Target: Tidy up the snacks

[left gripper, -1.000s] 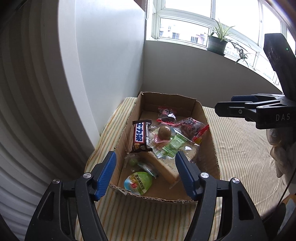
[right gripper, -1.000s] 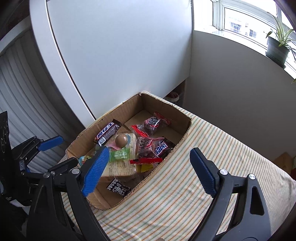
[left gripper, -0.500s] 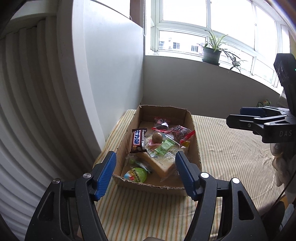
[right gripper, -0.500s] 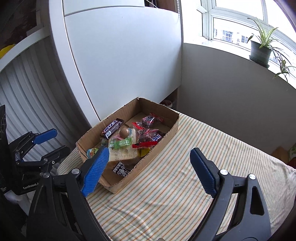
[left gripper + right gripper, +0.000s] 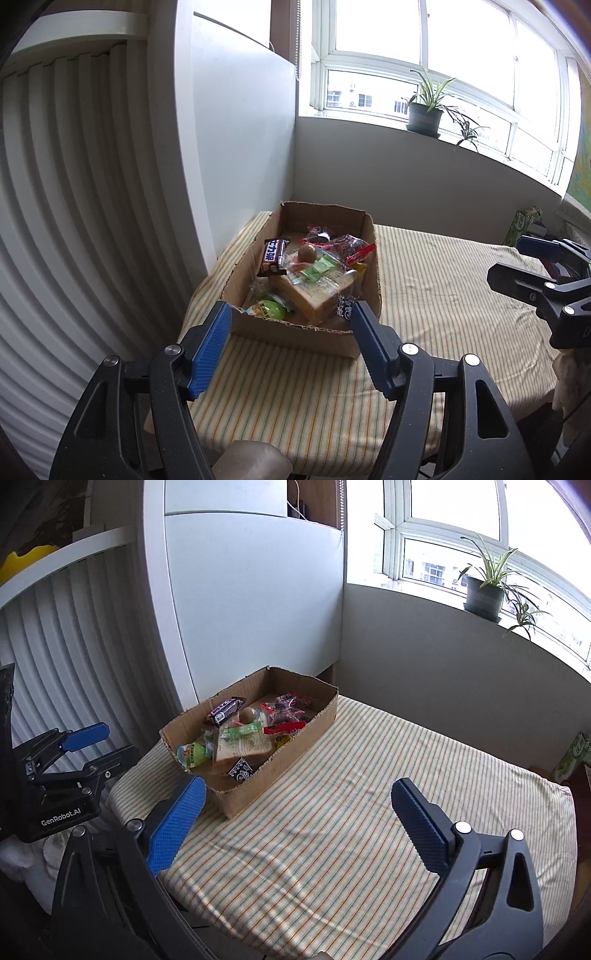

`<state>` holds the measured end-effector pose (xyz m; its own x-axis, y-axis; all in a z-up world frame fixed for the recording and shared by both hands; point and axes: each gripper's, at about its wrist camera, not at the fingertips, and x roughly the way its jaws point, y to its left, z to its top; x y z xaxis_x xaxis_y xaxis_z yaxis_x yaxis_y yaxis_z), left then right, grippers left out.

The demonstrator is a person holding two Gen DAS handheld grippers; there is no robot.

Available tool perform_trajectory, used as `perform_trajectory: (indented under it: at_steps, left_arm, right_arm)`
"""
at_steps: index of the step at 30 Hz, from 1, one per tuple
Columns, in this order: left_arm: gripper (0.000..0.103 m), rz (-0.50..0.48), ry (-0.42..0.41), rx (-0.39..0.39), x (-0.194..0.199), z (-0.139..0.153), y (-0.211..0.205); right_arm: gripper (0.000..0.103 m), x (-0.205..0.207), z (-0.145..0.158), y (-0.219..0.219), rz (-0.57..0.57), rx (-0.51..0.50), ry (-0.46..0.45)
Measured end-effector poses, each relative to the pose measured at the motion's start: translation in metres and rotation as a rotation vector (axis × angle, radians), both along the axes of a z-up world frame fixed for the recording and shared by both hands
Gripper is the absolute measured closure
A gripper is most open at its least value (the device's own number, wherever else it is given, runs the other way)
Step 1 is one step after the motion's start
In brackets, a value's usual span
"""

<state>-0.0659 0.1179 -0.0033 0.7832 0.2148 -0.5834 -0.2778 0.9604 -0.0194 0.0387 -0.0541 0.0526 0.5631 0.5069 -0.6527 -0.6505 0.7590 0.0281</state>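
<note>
Striped cloth (image 5: 351, 812) covers one bed under a big window (image 5: 424, 55), where one potted plant (image 5: 484, 594) sits on the sill. One cardboard box (image 5: 295, 746) rests on the cloth near the white wall. Inside it the snacks lie in a pile: one brown chocolate bar (image 5: 274, 256), one round brown ball (image 5: 306, 253), one green pack (image 5: 317, 268), one bread slice in a bag (image 5: 314, 295), one green egg (image 5: 266, 309), and a few red packs (image 5: 349, 245), too jumbled to count. Two claws show. Left gripper (image 5: 290, 349) is spread wide and holds nothing. Right gripper (image 5: 295, 825) has just been opening wider and holds nothing too.
</note>
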Motion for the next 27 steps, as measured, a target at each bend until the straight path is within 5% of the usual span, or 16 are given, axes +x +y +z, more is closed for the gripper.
perform_trajectory:
  at_steps: [27]
  left_arm:
    - [0.029, 0.028, -0.028, -0.008, -0.019, 0.01, -0.009]
  right_arm:
    - [0.001, -0.015, 0.001, -0.018, -0.017, 0.018, -0.009]
